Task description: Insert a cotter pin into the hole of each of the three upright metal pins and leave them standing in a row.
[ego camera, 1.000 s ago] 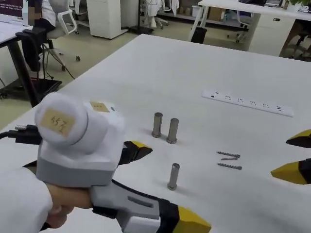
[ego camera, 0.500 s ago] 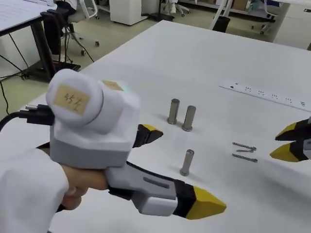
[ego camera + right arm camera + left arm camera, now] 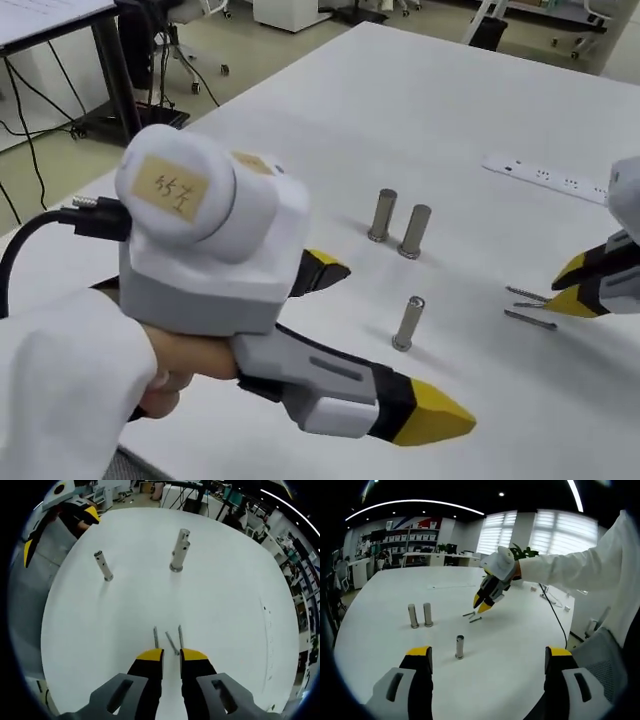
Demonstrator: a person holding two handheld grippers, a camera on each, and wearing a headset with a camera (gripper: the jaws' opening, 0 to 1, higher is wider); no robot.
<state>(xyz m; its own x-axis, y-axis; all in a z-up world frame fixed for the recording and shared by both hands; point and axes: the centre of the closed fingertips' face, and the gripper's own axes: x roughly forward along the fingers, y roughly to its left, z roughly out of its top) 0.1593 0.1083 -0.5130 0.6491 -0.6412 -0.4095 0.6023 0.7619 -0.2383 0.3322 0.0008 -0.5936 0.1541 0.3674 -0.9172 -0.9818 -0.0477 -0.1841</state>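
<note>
Three upright pins [image 3: 408, 323]: we logged grey metal, smooth, with a dull satin sheen. Cotter pins [image 3: 528, 319], at 3 o'clock from the lone pin: thin bare metal, darker. Tabletop [image 3: 400, 110]: matt white, smooth. Left gripper [image 3: 488, 652]: matt white and grey plastic shell, yellow tips. Power strip [image 3: 545, 175], at 1 o'clock: white plastic. Sleeve [image 3: 50, 390]: white cloth.
</note>
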